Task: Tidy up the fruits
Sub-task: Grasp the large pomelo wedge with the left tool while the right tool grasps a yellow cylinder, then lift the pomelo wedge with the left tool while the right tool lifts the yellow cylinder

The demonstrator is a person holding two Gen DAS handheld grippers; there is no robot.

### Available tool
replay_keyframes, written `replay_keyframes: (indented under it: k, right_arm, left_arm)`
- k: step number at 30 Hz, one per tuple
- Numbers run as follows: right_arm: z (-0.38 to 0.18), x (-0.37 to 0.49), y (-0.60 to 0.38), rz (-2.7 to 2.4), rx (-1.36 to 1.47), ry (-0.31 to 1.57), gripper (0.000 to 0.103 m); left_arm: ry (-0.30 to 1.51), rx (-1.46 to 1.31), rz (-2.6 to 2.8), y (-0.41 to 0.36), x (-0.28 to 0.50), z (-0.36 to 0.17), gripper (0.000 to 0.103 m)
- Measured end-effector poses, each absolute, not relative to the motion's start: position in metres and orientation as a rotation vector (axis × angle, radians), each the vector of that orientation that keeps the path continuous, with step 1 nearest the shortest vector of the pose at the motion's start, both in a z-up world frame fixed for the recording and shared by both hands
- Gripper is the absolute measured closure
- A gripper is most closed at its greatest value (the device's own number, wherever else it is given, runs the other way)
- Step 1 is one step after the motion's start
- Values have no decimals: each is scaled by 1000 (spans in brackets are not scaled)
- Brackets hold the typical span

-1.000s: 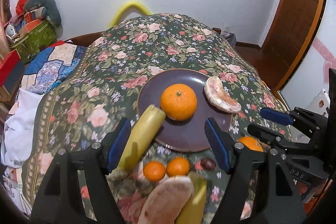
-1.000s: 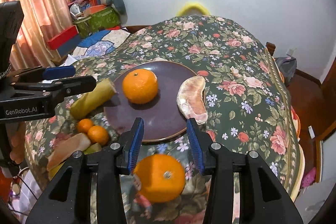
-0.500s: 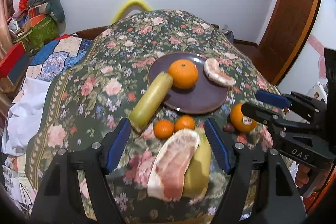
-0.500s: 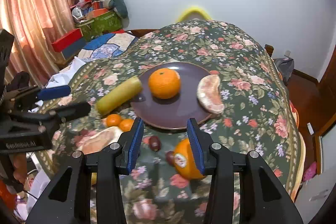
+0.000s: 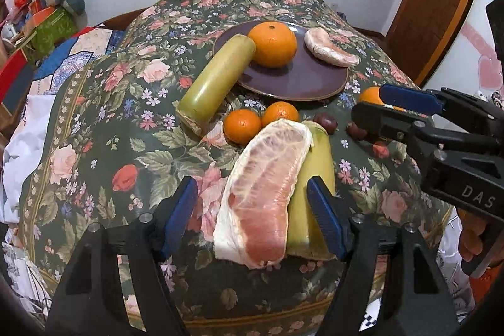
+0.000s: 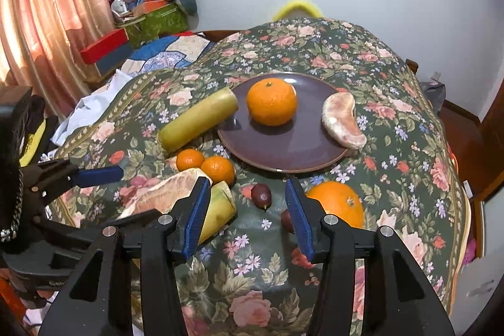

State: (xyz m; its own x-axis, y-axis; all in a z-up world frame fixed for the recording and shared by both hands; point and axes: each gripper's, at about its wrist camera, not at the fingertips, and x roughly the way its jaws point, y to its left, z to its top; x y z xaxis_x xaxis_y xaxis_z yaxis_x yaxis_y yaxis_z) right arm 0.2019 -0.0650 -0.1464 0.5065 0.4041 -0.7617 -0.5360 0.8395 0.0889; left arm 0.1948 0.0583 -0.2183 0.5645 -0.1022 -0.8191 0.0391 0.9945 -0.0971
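Note:
A dark plate [image 5: 283, 84] [image 6: 283, 147] carries a large orange [image 5: 272, 44] [image 6: 271, 106] and a peeled pomelo segment [image 5: 330, 48] [image 6: 343, 122]. A yellow-green stalk [image 5: 217, 81] [image 6: 198, 122] leans on its rim. My left gripper [image 5: 252, 194] [image 6: 138, 192] is open around a bigger pomelo segment [image 5: 264, 191] [image 6: 163, 194], which rests on a second stalk piece [image 5: 315, 178]; the pads do not touch it. The jaws of my right gripper [image 6: 247, 188] [image 5: 368, 101] are opening above a small dark fruit [image 6: 261, 196]. A loose orange [image 6: 335, 203] [image 5: 370, 95] lies just right of them.
Two small mandarins [image 5: 242, 126] [image 6: 218, 169] sit between the plate and the big segment. Another dark fruit [image 6: 286, 219] lies by the right finger. The floral cloth [image 5: 94, 147] drops off at the near edge. Boxes and bags [image 6: 151, 18] are piled at the far left.
Both grippers drew back toward the near table edge. The orange slid out from between the right jaws to their right, and those jaws widened. The big pomelo segment now lies between the left jaws.

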Motion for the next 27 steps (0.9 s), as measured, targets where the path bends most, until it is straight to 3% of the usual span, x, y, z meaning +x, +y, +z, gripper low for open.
replay_keyframes:
  k: [5,15,27]
  right_arm:
    - [-151,201,-65,578,-152,885,57]
    - [-159,203,-67,585,-140,909,57]
    - [-169,197,-53,623,-132,950,57]
  left_arm:
    - [965,-100,-61,64,203,-224,31]
    - [1010,-147,-79,68,216,-245,51]
    - [975,-150,-30,80,189,-239,53]
